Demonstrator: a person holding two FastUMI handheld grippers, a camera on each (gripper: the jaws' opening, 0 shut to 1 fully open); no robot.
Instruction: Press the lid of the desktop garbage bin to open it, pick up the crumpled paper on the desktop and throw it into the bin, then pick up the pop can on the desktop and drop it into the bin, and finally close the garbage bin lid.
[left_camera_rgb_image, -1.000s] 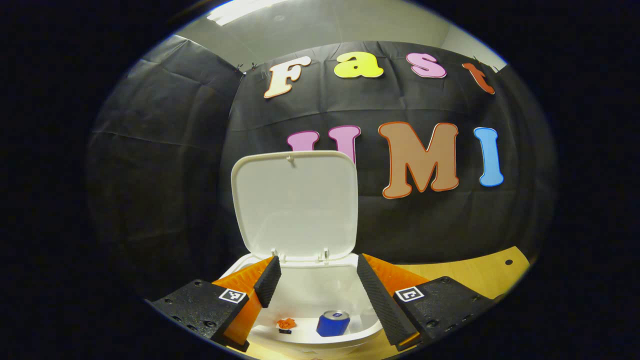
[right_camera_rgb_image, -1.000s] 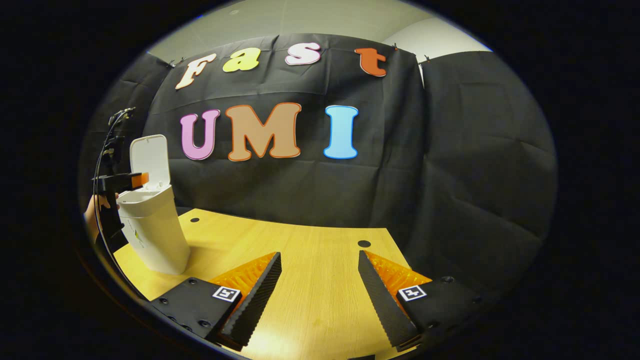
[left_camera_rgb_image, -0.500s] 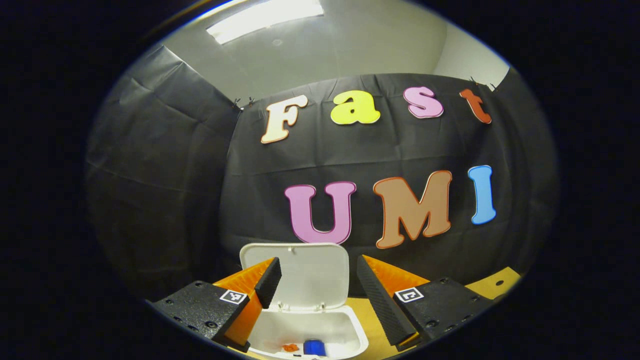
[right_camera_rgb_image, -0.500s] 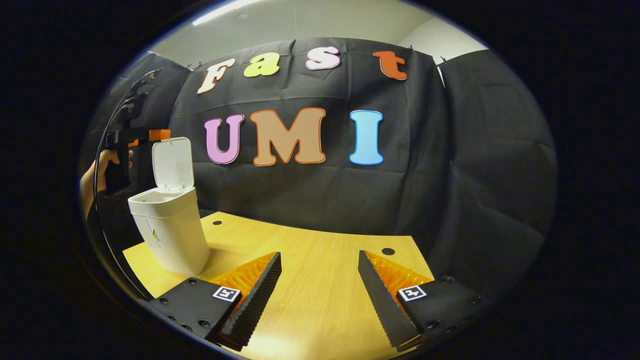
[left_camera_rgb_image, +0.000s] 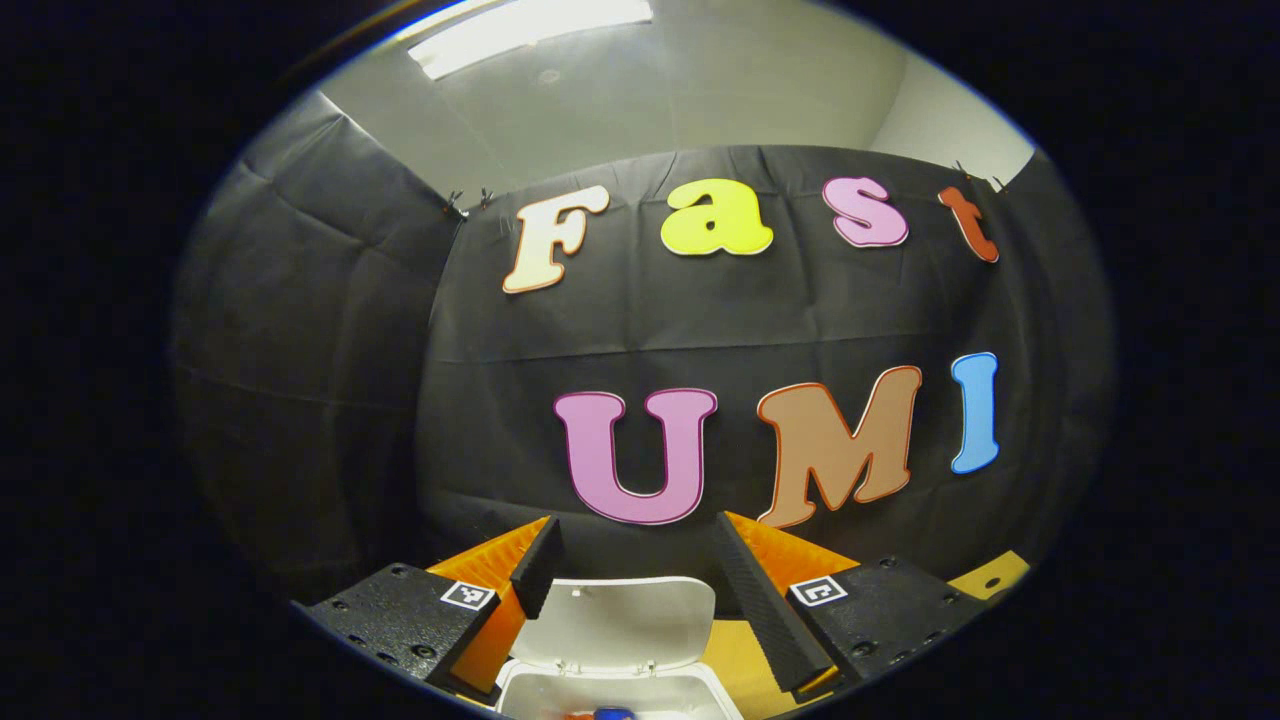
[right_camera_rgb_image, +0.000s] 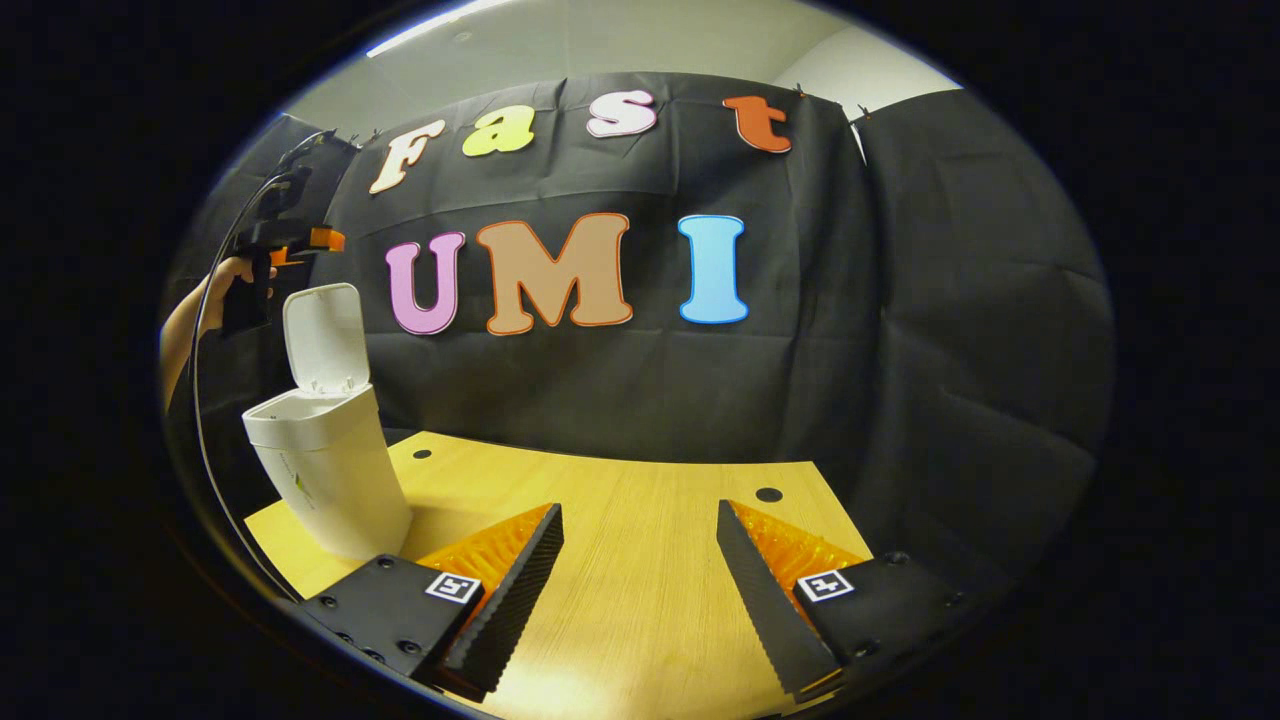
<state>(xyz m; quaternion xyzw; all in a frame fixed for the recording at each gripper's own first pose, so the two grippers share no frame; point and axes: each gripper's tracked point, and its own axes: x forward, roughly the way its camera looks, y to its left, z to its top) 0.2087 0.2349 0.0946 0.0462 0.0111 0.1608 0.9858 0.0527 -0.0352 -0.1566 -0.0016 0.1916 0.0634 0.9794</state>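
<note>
The white desktop bin (right_camera_rgb_image: 325, 470) stands at the table's left end with its lid (right_camera_rgb_image: 322, 340) upright. In the left gripper view the lid (left_camera_rgb_image: 620, 620) and the bin's rim (left_camera_rgb_image: 620, 688) sit at the bottom edge, and a sliver of the blue pop can (left_camera_rgb_image: 612, 712) and the orange crumpled paper (left_camera_rgb_image: 575, 715) lies inside. My left gripper (left_camera_rgb_image: 636, 540) is open and holds nothing, high above the bin. The right gripper view shows that left gripper (right_camera_rgb_image: 305, 240) in a hand, just above the lid's top. My right gripper (right_camera_rgb_image: 640, 590) hangs open over the table.
The wooden table (right_camera_rgb_image: 640, 520) has small round holes near its back edge (right_camera_rgb_image: 768, 494). Black cloth walls close in behind and on both sides. A cable (right_camera_rgb_image: 215, 300) runs down from the left gripper past the bin.
The left gripper has risen from the bin's mouth to above the lid, so the bin sank to the bottom of its view. The lid stays up. The right gripper barely moved.
</note>
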